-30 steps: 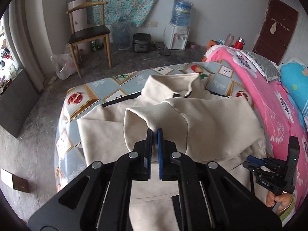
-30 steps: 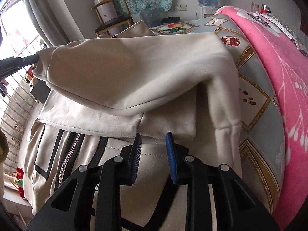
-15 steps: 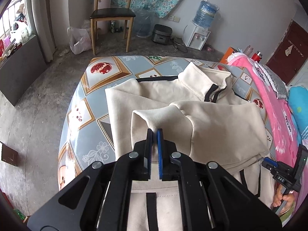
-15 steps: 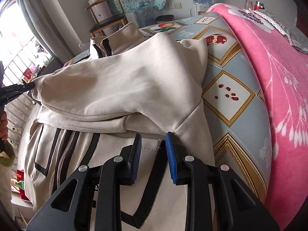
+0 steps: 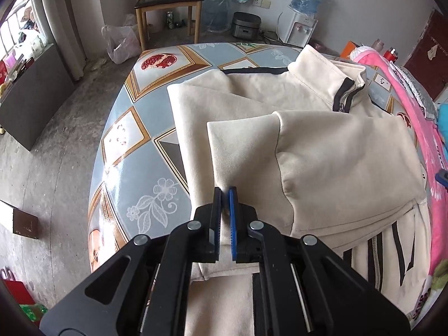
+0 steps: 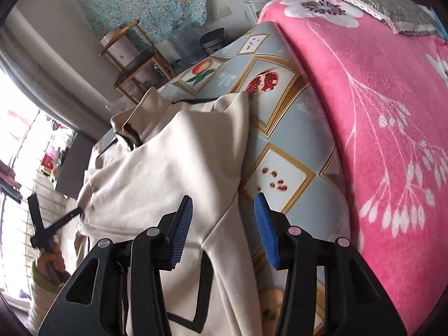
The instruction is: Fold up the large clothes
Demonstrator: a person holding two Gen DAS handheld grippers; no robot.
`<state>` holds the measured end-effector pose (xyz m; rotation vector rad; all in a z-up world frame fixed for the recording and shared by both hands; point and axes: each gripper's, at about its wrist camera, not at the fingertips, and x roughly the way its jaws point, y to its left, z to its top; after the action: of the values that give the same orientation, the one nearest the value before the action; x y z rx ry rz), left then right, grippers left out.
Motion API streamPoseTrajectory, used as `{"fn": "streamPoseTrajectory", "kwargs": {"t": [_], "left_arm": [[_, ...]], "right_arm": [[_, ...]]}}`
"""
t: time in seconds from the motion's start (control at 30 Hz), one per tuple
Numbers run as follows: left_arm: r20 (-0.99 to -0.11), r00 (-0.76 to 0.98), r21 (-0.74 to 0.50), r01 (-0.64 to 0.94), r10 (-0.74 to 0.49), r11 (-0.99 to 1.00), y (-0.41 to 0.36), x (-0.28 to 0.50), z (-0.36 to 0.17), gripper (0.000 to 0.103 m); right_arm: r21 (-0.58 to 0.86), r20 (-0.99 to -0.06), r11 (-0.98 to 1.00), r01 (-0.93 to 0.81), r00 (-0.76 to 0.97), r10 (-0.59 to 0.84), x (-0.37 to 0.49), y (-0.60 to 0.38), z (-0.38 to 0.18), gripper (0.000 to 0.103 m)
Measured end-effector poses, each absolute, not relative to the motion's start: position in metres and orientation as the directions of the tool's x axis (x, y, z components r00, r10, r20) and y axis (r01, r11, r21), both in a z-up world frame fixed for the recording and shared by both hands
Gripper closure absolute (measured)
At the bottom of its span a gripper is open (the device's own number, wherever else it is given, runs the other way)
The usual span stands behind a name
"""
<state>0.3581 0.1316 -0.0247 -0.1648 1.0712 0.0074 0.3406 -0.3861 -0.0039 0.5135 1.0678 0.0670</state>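
While the left gripper is clamped on the cuff, the jacket is spread ahead of it on the bed. Jaws of the right gripper are opening around loose cloth. Soft, limp, light fabric is judged best taken at seams.

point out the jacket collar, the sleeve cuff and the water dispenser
jacket collar (image 5: 322,75), left wrist view, on the standing cream band
sleeve cuff (image 5: 240,145), left wrist view, on the flat end panel
water dispenser (image 5: 299,29), left wrist view, on its white body
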Motion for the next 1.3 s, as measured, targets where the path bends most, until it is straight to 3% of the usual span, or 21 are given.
{"fn": "streamPoseTrajectory", "kwargs": {"t": [0.13,0.33,0.53,0.6,0.8,1.07,1.13,1.17,1.2,1.3], "left_arm": [[-0.854,0.514,-0.141,-0.080,-0.081,0.987,0.130,0.355,-0.017,0.098],[-0.709,0.692,-0.203,-0.015,-0.136,0.979,0.129,0.330,0.061,0.098],[-0.806,0.582,-0.159,-0.042,-0.105,0.986,0.134,0.350,0.017,0.098],[-0.821,0.562,-0.163,-0.062,-0.100,0.985,0.138,0.352,-0.001,0.098],[-0.812,0.574,-0.167,-0.058,-0.104,0.984,0.142,0.340,-0.005,0.098],[-0.862,0.497,-0.145,-0.055,-0.099,0.988,0.141,0.358,-0.036,0.098],[-0.861,0.499,-0.145,-0.053,-0.099,0.988,0.142,0.357,-0.035,0.093],[-0.859,0.503,-0.147,-0.054,-0.100,0.988,0.144,0.356,-0.034,0.092],[-0.853,0.513,-0.153,-0.060,-0.101,0.986,0.148,0.354,-0.031,0.091],[-0.820,0.568,-0.159,-0.097,-0.077,0.982,0.161,0.345,-0.015,0.091]], "right_arm": [[0.470,-0.828,0.840,0.272,0.466,0.312,0.384,-0.397,-0.030,0.058],[0.422,-0.846,0.857,0.296,0.468,0.255,0.411,-0.387,-0.038,0.062],[0.320,-0.883,0.912,0.258,0.430,0.188,0.439,-0.369,-0.046,0.081],[0.272,-0.890,0.930,0.247,0.431,0.146,0.441,-0.365,-0.045,0.097],[0.267,-0.806,0.944,0.196,0.582,0.107,0.413,-0.363,-0.003,0.098],[0.142,-0.879,0.959,0.246,0.477,0.007,0.431,-0.365,-0.040,0.098],[0.096,-0.875,0.965,0.245,0.483,-0.036,0.426,-0.363,-0.033,0.093],[0.050,-0.869,0.967,0.251,0.488,-0.082,0.420,-0.361,-0.028,0.083],[0.005,-0.855,0.967,0.253,0.502,-0.127,0.414,-0.359,-0.019,0.081],[-0.049,-0.817,0.979,0.200,0.556,-0.155,0.388,-0.349,0.006,0.080]]}}
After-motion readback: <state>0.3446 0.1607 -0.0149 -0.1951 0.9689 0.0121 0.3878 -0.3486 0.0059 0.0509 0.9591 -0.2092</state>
